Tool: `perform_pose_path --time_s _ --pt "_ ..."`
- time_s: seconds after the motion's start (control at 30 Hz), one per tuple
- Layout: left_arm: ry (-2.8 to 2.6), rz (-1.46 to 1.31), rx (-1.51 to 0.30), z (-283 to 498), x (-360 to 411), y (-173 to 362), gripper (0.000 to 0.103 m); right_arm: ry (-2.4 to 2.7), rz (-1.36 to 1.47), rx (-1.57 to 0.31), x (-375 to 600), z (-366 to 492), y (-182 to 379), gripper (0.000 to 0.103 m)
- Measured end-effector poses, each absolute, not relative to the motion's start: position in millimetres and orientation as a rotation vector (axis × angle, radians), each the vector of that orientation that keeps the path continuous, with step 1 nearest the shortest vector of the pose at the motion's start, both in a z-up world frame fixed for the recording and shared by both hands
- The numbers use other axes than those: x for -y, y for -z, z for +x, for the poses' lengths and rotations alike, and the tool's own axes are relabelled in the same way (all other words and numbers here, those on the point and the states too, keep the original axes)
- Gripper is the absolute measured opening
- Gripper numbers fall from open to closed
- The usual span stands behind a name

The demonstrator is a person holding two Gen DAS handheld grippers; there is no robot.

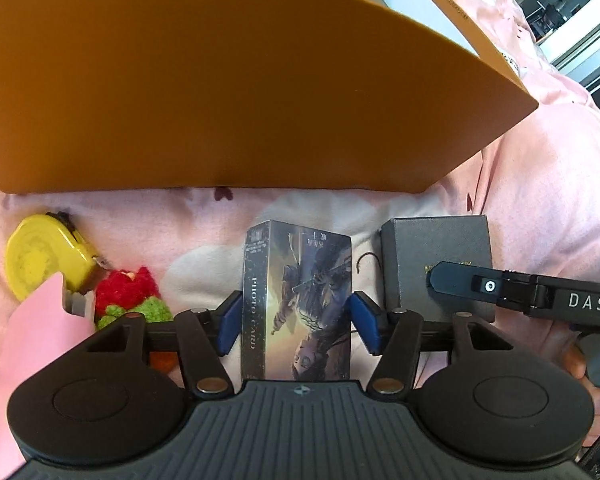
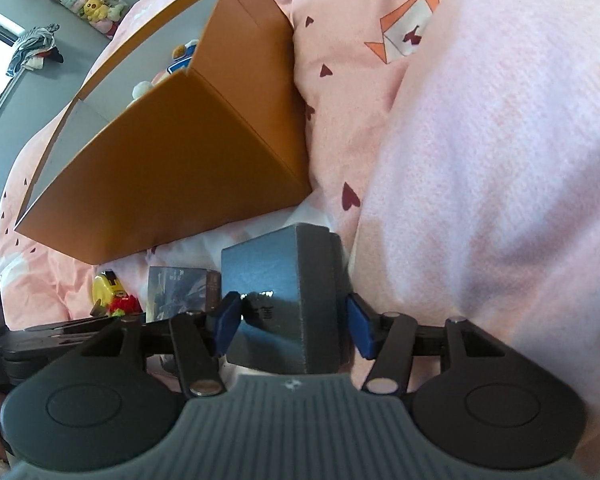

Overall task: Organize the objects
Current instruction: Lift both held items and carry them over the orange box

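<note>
The card box [image 1: 298, 304] sits low in the centre of the left wrist view, lying on the pink bedding [image 1: 540, 184] between the blue pads of the left gripper [image 1: 296, 320]; the jaws look pressed to its long sides or very nearly so, though firm contact cannot be confirmed. It reads as a light, stiff carton under glossy film, likely slippery, so the flat long sides look the best place to hold. Its side reads "PHOTO CARD"; the smaller print is not legible. Right of it, the dark grey box [image 2: 284, 292] lies centre-low in the right wrist view, the right gripper [image 2: 292, 322] with jaws spread around it, not clearly touching; rigid, matte, easier to grip. "DAS" shows on the gripper at right. The orange box [image 1: 220, 92] fills the upper frame; a yellow tape measure [image 1: 44, 256] and red knitted toy [image 1: 126, 288] lie at left.
</note>
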State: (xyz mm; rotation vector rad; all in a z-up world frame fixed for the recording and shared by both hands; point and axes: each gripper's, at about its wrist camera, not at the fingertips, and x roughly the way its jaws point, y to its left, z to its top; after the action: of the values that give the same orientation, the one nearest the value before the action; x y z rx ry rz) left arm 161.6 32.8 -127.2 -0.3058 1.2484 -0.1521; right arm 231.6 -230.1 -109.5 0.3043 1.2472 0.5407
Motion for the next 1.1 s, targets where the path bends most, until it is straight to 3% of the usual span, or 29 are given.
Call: perform_pose_path --time_s 0.13,0.33,0.67,0.97,1.1 --pt "0.168 -0.337 -1.231 155.3 -41.2 113.6 0.041 -0.543 0.332 -1.26 235.2 230.9 104.0 0.053" --pt "0.202 -0.367 -1.19 148.1 -43.8 102.4 0.029 -0.563 0.293 -1.248 230.8 228.0 94.6 0.045" --pt "0.218 -0.469 -1.117 139.9 -50.7 79.9 0.025 -0.608 0.221 -1.153 227.8 221.2 50.5 0.043" --pt "0.254 -0.49 -0.897 144.0 -76.1 -12.0 0.025 -0.717 0.22 -0.937 217.6 236.6 -46.4 0.043" --pt "0.214 -0.428 -0.819 166.6 -85.0 -37.9 0.025 -0.719 0.186 -0.876 188.6 267.7 -63.7 0.043"
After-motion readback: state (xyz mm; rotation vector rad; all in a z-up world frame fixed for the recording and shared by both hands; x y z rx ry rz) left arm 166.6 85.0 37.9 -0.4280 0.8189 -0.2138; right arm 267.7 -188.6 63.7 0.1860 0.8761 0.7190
